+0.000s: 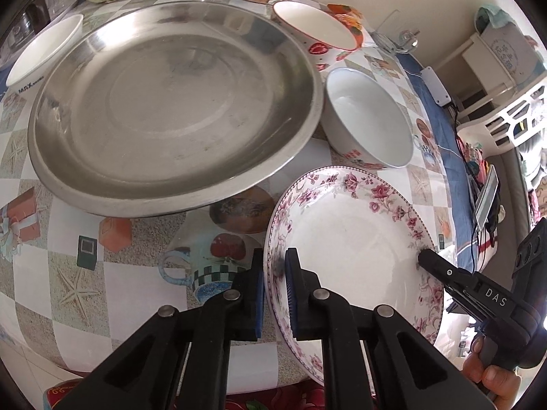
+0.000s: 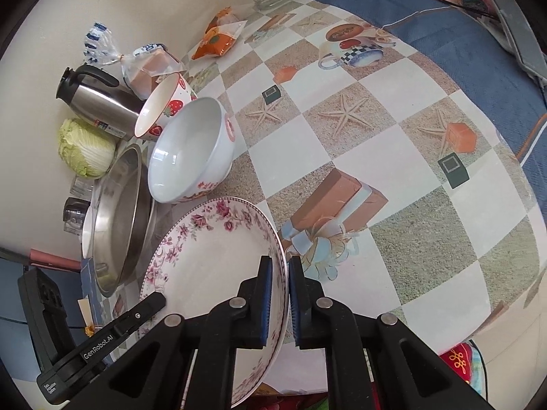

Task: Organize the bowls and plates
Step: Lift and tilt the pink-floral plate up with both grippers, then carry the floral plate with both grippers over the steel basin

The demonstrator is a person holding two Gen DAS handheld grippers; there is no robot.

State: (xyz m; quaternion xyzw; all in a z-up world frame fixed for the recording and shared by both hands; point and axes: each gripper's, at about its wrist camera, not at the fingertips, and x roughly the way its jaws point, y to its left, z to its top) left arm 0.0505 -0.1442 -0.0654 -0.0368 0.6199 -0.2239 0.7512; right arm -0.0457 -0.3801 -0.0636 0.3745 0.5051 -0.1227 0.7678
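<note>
- Left wrist view shows the left tool (image 1: 274, 266) clenched on the floral plate's (image 1: 348, 239) near rim; the right tool (image 2: 280, 275) clamps the opposite rim.
- Plate hangs tilted over the tabletop (image 2: 393, 177), beside the steel basin (image 1: 171, 102).
- Best to raise both tools evenly, clearing the white bowl (image 1: 369, 119).

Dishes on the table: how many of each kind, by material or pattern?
Steel pan: 1
Floral plate: 1
Plain white bowls: 2
Strawberry bowl: 1
Total: 5
</note>
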